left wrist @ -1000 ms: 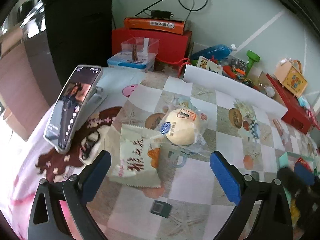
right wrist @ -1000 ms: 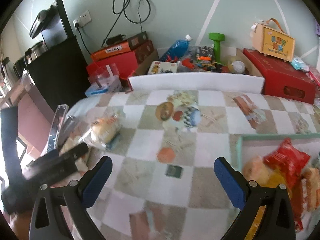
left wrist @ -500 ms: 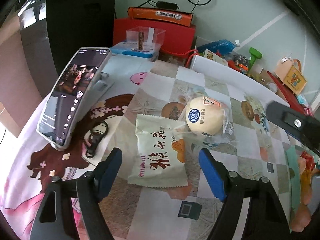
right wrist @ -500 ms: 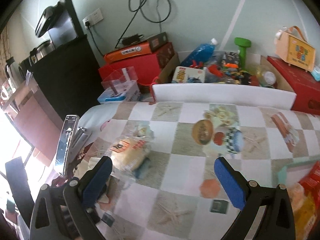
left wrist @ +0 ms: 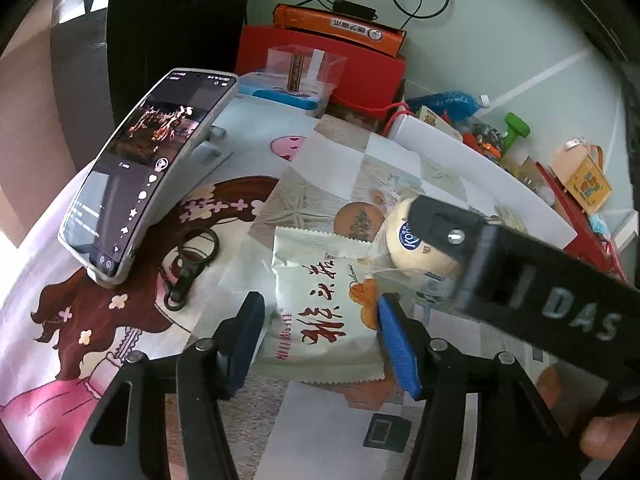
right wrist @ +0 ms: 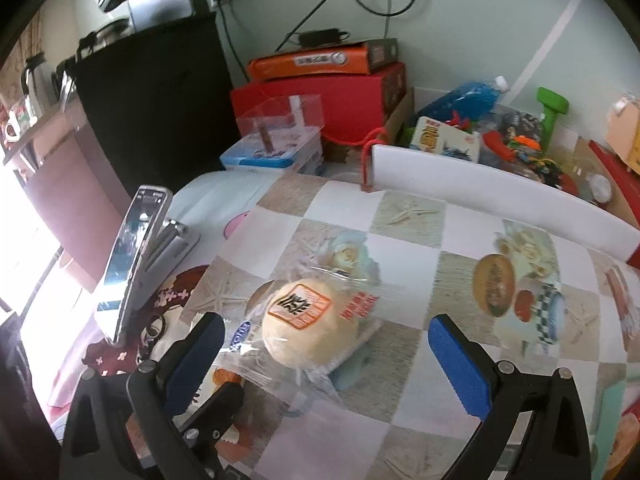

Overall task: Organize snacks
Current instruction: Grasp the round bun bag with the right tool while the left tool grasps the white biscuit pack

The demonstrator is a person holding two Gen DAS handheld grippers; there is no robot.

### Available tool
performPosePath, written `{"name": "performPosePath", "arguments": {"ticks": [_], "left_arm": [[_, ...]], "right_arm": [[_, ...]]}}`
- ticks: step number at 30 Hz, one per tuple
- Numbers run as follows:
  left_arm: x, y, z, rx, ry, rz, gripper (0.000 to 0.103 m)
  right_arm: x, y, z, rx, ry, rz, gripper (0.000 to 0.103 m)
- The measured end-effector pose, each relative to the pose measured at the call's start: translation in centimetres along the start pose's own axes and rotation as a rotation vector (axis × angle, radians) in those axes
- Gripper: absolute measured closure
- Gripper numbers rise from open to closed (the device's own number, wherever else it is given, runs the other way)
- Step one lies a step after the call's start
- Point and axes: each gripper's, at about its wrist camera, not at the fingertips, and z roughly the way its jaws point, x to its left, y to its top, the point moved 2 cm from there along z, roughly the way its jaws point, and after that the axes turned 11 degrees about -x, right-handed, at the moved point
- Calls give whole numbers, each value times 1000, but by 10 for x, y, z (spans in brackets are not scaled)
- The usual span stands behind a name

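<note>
A white snack packet with red characters [left wrist: 324, 312] lies flat on the checked tablecloth [left wrist: 352, 160]. My left gripper [left wrist: 320, 332] straddles its near end, fingers close to both sides, and I cannot tell if they grip it. A round bun in clear wrap [left wrist: 412, 240] lies just beyond the packet. In the right wrist view the bun [right wrist: 308, 324] sits between the pads of my open right gripper [right wrist: 324, 356], which hovers over it. The right gripper's black body [left wrist: 520, 280] crosses the left wrist view and hides part of the bun.
A phone on a stand [left wrist: 140, 168] and a key ring [left wrist: 192, 264] sit left of the snacks. Red boxes [left wrist: 320, 64], a clear box [left wrist: 296, 80] and a white board [right wrist: 500, 196] with toys behind it line the back. A black cabinet [right wrist: 152, 92] stands at left.
My left gripper has moved forward onto the white packet and its fingers have narrowed. My right gripper has swung left from the tray side and come over the bun.
</note>
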Motion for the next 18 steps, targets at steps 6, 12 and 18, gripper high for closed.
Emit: {"name": "performPosePath", "arguments": {"ticks": [6, 12, 18], "left_arm": [[2, 0, 1, -4, 4, -14, 46], [3, 0, 0, -5, 8, -16, 46], [3, 1, 2, -5, 13, -15, 46]], "right_arm": [[-3, -2, 14, 28, -16, 12, 1], [-9, -4, 14, 40, 9, 41, 17], [-13, -9, 16, 56, 34, 65, 38]]}}
